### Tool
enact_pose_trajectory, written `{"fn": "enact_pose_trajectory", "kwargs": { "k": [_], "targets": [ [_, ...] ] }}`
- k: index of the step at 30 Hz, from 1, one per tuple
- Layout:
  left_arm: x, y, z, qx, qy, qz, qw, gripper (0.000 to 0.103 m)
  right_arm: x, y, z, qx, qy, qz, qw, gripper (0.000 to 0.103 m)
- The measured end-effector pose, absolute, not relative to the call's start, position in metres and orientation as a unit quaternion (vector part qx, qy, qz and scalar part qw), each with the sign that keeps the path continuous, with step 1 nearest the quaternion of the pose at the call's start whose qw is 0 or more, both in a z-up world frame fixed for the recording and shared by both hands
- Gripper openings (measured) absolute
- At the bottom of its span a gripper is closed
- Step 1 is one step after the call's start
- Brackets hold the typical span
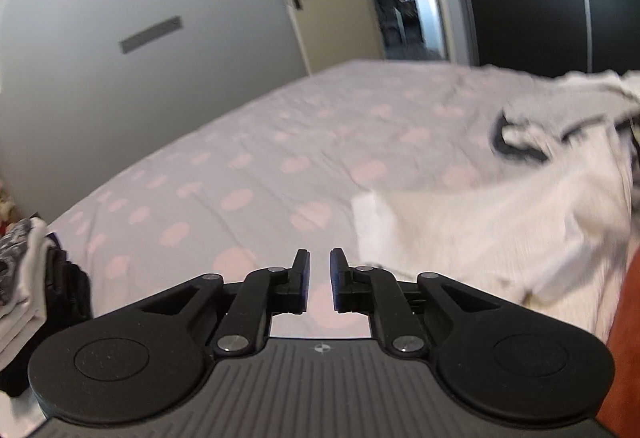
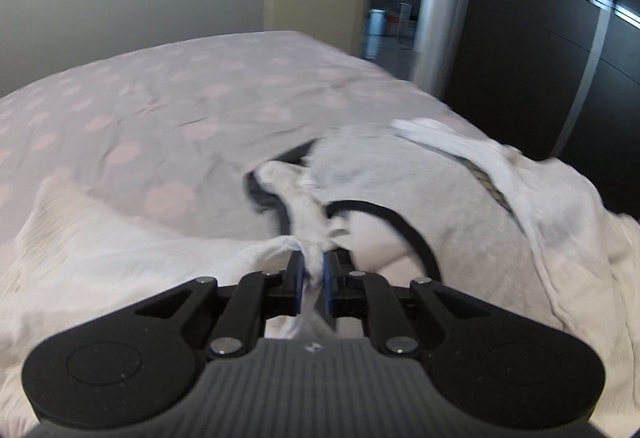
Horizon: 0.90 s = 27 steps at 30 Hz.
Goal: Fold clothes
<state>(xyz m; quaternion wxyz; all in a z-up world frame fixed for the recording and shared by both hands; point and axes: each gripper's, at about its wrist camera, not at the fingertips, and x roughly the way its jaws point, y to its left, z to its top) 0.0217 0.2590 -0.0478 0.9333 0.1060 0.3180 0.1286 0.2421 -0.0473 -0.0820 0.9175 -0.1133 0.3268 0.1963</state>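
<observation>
Only the right wrist view shows a grasp — the right gripper (image 2: 311, 280) is clamped on a bunched strip of the white garment (image 2: 304, 206) with black trim, which lies rumpled on the spotted bedspread (image 2: 160, 106) beside a grey garment (image 2: 400, 174). The left wrist view alone shows a stack of folded clothes (image 1: 28, 270) at the bed's left edge; there the left gripper (image 1: 319, 280) hangs over the spread, jaws slightly parted and holding nothing — no containers appear in either view
</observation>
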Motion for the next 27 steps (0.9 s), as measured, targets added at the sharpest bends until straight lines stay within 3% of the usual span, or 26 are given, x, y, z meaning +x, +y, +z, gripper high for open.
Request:
{"fn": "enact_pose_trajectory", "kwargs": {
  "k": [10, 14, 21, 23, 26, 27],
  "targets": [
    [0.047, 0.249, -0.072, 0.171, 0.352, 0.074, 0.917, 0.017, 0.178, 0.039, -0.060, -0.333, 0.283, 0.449, 0.780, 0.015],
    [0.058, 0.245, -0.082, 0.197, 0.364, 0.052, 0.909, 0.018, 0.150, 0.076, -0.074, -0.442, 0.243, 0.516, 0.693, 0.030],
    [0.068, 0.250, -0.090, 0.209, 0.376, 0.038, 0.902, 0.019, 0.134, 0.120, -0.114, -0.559, 0.217, 0.561, 0.570, 0.043],
    [0.071, 0.253, -0.092, 0.208, 0.377, 0.038, 0.902, 0.019, 0.135, 0.124, -0.123, -0.571, 0.223, 0.561, 0.556, 0.039],
    [0.075, 0.257, -0.096, 0.209, 0.379, 0.036, 0.901, 0.019, 0.141, 0.124, -0.127, -0.565, 0.239, 0.556, 0.560, 0.009],
    [0.076, 0.258, -0.098, 0.212, 0.380, 0.035, 0.900, 0.020, 0.144, 0.122, -0.126, -0.559, 0.245, 0.553, 0.567, 0.009]
  ]
}}
